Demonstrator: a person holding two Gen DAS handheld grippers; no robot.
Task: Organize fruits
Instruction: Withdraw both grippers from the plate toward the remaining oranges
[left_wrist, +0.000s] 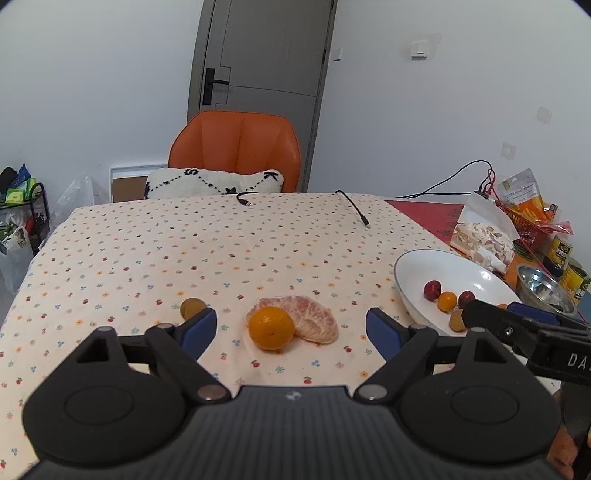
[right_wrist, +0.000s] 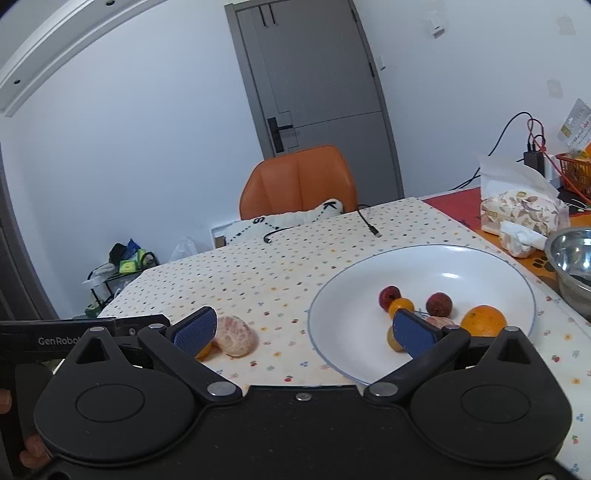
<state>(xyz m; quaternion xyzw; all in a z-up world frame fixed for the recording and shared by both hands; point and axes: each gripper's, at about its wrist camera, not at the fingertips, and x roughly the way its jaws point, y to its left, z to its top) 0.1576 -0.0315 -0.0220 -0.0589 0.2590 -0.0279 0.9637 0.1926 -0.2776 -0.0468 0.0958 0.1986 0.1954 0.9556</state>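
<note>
Plain white walls (left_wrist: 92, 92) are seen, evenly lit. A grey door (left_wrist: 266, 55) with a black handle (left_wrist: 214, 85) is set in the far wall. An orange chair (left_wrist: 236, 147) holding a white patterned cushion (left_wrist: 214, 182) is placed at the far edge of the desk (left_wrist: 147, 251). A cluttered black rack (left_wrist: 26, 206) is noted far left.

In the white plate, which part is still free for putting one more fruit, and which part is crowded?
The white plate is bare over its far half, toward the tissue pack, and along its left side. The near right part is crowded: two red fruits, a small orange, a big orange and a peeled piece cluster there.
</note>
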